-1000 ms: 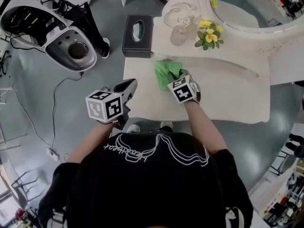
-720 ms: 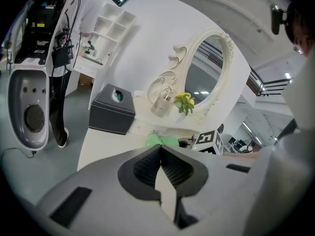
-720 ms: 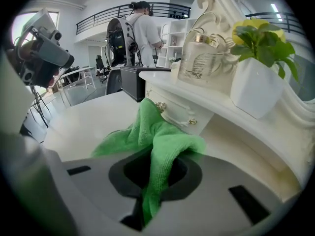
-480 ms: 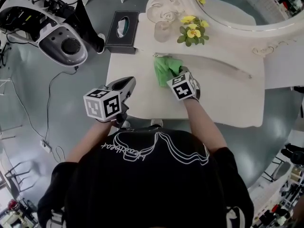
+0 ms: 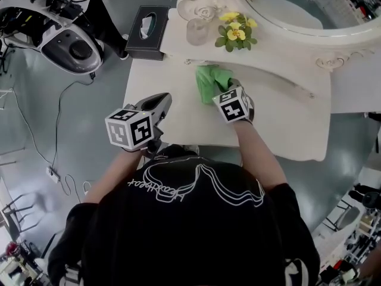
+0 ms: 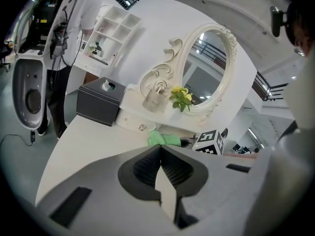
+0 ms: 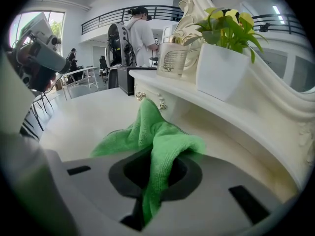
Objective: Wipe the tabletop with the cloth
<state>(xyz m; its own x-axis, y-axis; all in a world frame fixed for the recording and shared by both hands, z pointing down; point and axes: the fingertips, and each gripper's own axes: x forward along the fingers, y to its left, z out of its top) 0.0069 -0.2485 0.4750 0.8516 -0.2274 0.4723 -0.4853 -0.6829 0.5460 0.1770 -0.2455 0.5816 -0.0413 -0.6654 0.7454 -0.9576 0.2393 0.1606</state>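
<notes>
Here, the right gripper [image 7: 156, 178] is clenching the fuzzy green microfibre cloth [image 5: 208, 79], bunched on the smooth cream tabletop [image 5: 286, 118] (just beside the raised shelf [image 5: 280, 64]); the left gripper [image 6: 160, 163] is hovering closed, empty, at the front edge.

The cloth [image 5: 209, 81] is showing bright green against the cream-white table [image 5: 286, 121]. The left tongs [image 5: 163, 102] and right tongs [image 5: 224, 89] are showing pale grey bodies, dark grey pads [image 6: 145, 168] and cubes [image 5: 129, 131] carrying black-and-white square markers. The flowers [image 5: 234, 33] are glowing yellow over green leaves; the tissue box [image 5: 146, 24] is looking black, and the floor [image 5: 351, 136] is showing grey.
</notes>
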